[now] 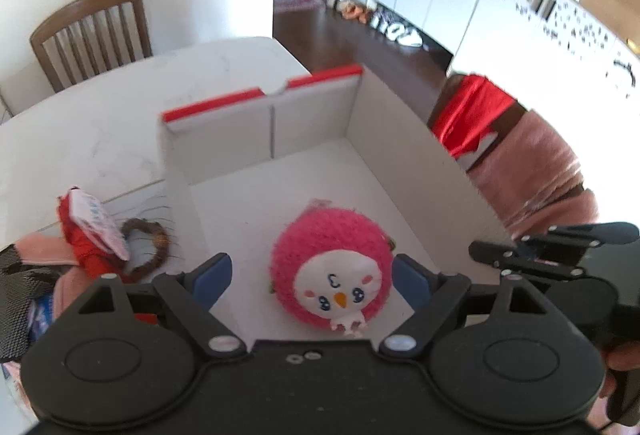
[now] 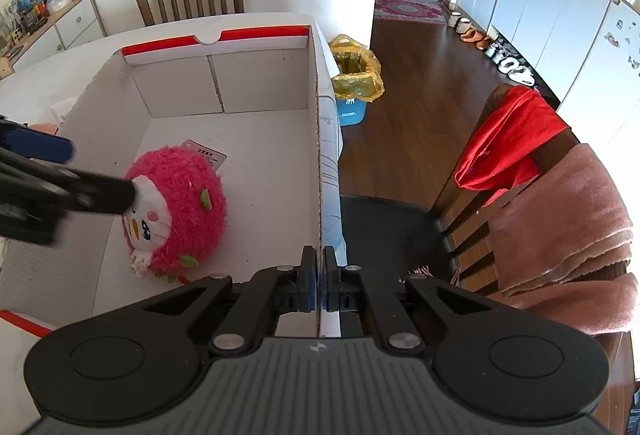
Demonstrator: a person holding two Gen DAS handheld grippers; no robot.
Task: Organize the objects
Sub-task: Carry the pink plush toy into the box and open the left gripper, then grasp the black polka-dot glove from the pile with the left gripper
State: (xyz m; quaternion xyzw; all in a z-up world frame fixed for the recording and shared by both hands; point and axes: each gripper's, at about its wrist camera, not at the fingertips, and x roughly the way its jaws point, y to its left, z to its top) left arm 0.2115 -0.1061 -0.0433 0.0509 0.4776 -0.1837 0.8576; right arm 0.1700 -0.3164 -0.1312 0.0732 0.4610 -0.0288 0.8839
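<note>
On the desk [image 1: 100,131] at left, a red item [image 1: 86,235] and a twig ring [image 1: 150,247] await sorting; the left claw [image 1: 310,277] hangs released over the pink plush [image 1: 332,275], already inside the box [image 1: 420,155]; the right claw [image 2: 319,275] pinches the box wall.

Pink fluffy plush toy [image 1: 332,275] with a white bird face and orange beak lay on the floor of the open white cardboard box [image 1: 420,139], between and just beyond the left gripper's [image 1: 310,281] spread, non-touching fingers.
</note>
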